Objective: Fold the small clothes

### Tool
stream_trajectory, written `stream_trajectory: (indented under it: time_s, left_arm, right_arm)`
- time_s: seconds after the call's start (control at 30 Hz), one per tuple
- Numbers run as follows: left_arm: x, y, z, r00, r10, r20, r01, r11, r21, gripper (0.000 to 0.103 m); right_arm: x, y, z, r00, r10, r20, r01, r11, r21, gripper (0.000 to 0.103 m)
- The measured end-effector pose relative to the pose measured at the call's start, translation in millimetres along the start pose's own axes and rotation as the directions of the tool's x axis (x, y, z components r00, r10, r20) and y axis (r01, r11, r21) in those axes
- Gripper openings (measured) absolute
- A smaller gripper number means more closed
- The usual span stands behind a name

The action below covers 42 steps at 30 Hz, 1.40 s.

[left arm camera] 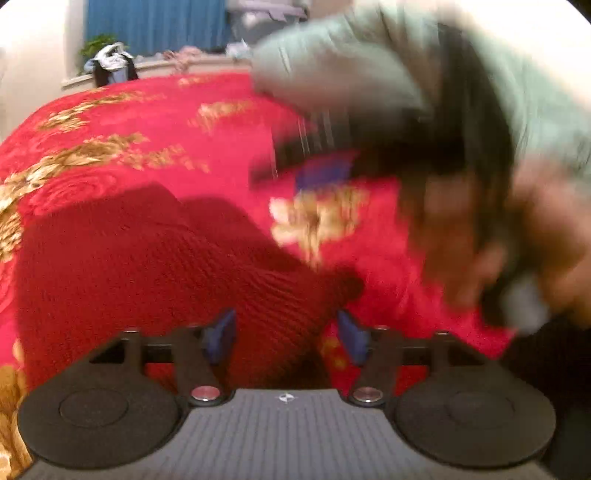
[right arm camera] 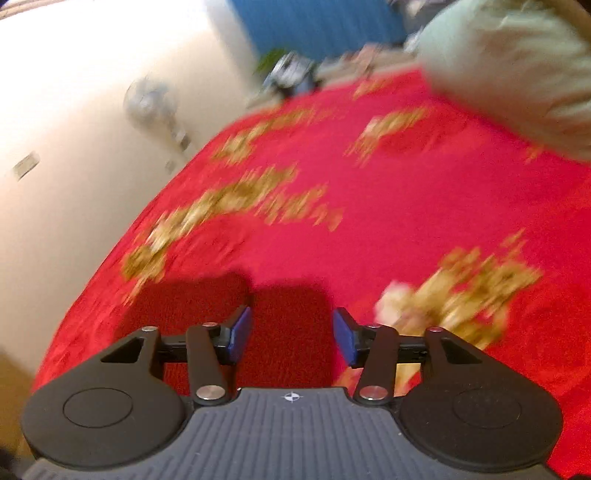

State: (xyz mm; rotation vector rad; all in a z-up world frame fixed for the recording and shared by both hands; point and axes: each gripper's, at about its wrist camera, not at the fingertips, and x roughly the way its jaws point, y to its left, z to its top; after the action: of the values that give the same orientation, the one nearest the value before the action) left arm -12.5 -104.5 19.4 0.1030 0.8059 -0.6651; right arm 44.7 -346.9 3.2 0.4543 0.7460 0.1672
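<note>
Left gripper [left arm camera: 286, 334] and right gripper [right arm camera: 291, 334]: we find both released, holding nothing. We note the dark red knit garment [left arm camera: 166, 266] lying on the red bedspread [left arm camera: 147, 122] beneath them

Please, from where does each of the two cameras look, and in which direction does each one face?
Left wrist: sits behind the left gripper, jaws apart, facing low over a dark red knit garment on the red bedspread; the person's right hand shows, blurred.
Right wrist: sits behind the right gripper, jaws apart, facing across the bedspread toward a white wall.
Both share the bedspread, blue curtain and grey-green bundle.
</note>
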Motion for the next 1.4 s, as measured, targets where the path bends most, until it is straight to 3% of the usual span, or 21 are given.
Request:
stream_trajectory:
  time_s: [0.07, 0.13, 0.23, 0.27, 0.3, 0.33, 0.4, 0.47, 0.57, 0.63, 0.67, 0.73, 0.8, 0.83, 0.9, 0.97, 1.03, 1.13, 1.23, 1.3, 1.4]
  left_arm:
    - [-25, 29, 8, 0.999, 0.016, 0.035, -0.014, 0.998, -0.054, 0.072]
    - [-42, 54, 9, 0.994, 0.103, 0.048, -0.098, 0.991, -0.095, 0.069]
    - [-47, 84, 5, 0.981, 0.195, 0.013, -0.190, 0.969, -0.160, 0.058]
    - [-43, 94, -1, 0.980, 0.198, -0.025, -0.199, 0.962, -0.189, 0.057]
    - [-30, 104, -9, 0.980, 0.191, -0.065, -0.200, 0.959, -0.202, 0.056]
    - [-22, 103, -18, 0.975, 0.204, -0.087, -0.216, 0.962, -0.165, 0.056]
    - [-18, 85, -27, 0.961, 0.261, -0.086, -0.262, 0.965, -0.004, 0.061]
    - [-25, 75, -25, 0.964, 0.251, -0.085, -0.242, 0.965, 0.104, 0.064]
    - [-39, 91, -16, 0.979, 0.199, -0.047, -0.198, 0.980, 0.026, 0.064]
    - [-28, 101, -23, 0.974, 0.199, -0.104, -0.202, 0.979, -0.018, 0.063]
    - [-18, 101, -31, 0.968, 0.204, -0.149, -0.203, 0.979, 0.019, 0.066]
    - [-6, 81, -34, 0.950, 0.266, -0.165, -0.221, 0.943, 0.251, 0.073]
    - [-15, 78, -24, 0.960, 0.235, -0.150, -0.181, 0.934, 0.307, 0.075]
    - [-24, 87, -13, 0.974, 0.186, -0.128, -0.149, 0.955, 0.255, 0.076]
    - [-35, 111, 5, 0.986, 0.151, -0.069, -0.139, 0.979, 0.147, 0.084]
    - [-36, 140, 19, 0.988, 0.153, -0.032, -0.152, 0.987, 0.048, 0.085]
    - [-28, 178, 33, 0.986, 0.163, -0.039, -0.166, 0.981, -0.099, 0.088]
    - [5, 236, 33, 0.989, 0.052, -0.139, -0.097, 0.935, -0.342, 0.088]
    - [39, 276, 20, 0.978, -0.131, -0.164, 0.016, 0.825, -0.565, 0.092]
    - [56, 287, 13, 0.967, -0.195, -0.163, 0.043, 0.758, -0.650, 0.094]
    - [69, 288, 19, 0.963, -0.209, -0.168, 0.055, 0.768, -0.638, 0.097]
  right_arm:
    - [14, 8, -9, 0.995, 0.048, -0.086, -0.051, 0.998, -0.024, 0.052]
    - [26, 20, -20, 0.980, 0.090, -0.176, -0.104, 0.992, -0.073, 0.052]
    - [34, 32, -34, 0.966, 0.058, -0.250, -0.099, 0.983, -0.153, 0.051]
    - [33, 33, -35, 0.966, 0.052, -0.255, -0.097, 0.982, -0.165, 0.046]
    - [32, 31, -36, 0.963, 0.066, -0.261, -0.110, 0.981, -0.161, 0.027]
    - [30, 29, -36, 0.956, 0.101, -0.276, -0.144, 0.979, -0.143, 0.015]
    - [24, 28, -42, 0.936, 0.164, -0.311, -0.212, 0.969, -0.127, 0.011]
    - [16, 33, -50, 0.934, 0.155, -0.323, -0.224, 0.956, -0.189, 0.011]
    - [8, 29, -54, 0.921, 0.181, -0.345, -0.256, 0.948, -0.188, 0.010]
    - [5, 27, -55, 0.920, 0.168, -0.353, -0.254, 0.944, -0.212, 0.009]
    - [6, 28, -58, 0.921, 0.150, -0.360, -0.244, 0.942, -0.231, 0.009]
    - [7, 26, -61, 0.921, 0.145, -0.362, -0.239, 0.943, -0.231, 0.010]
    - [1, 26, -57, 0.936, 0.162, -0.313, -0.237, 0.946, -0.219, 0.020]
    - [-3, 24, -52, 0.947, 0.171, -0.272, -0.232, 0.949, -0.212, 0.029]
    - [-9, 16, -41, 0.965, 0.190, -0.182, -0.218, 0.964, -0.154, 0.068]
    - [-7, 5, -31, 0.978, 0.170, -0.121, -0.180, 0.980, -0.086, 0.074]
    - [10, -7, -28, 0.984, 0.119, -0.136, -0.120, 0.993, -0.003, 0.074]
    - [43, -26, -33, 0.970, 0.055, -0.237, -0.029, 0.993, 0.110, 0.074]
    - [61, -32, -41, 0.961, 0.052, -0.272, -0.005, 0.986, 0.168, 0.083]
    - [66, -29, -42, 0.960, 0.075, -0.271, -0.027, 0.983, 0.179, 0.083]
    - [73, -17, -40, 0.955, 0.120, -0.273, -0.076, 0.983, 0.166, 0.076]
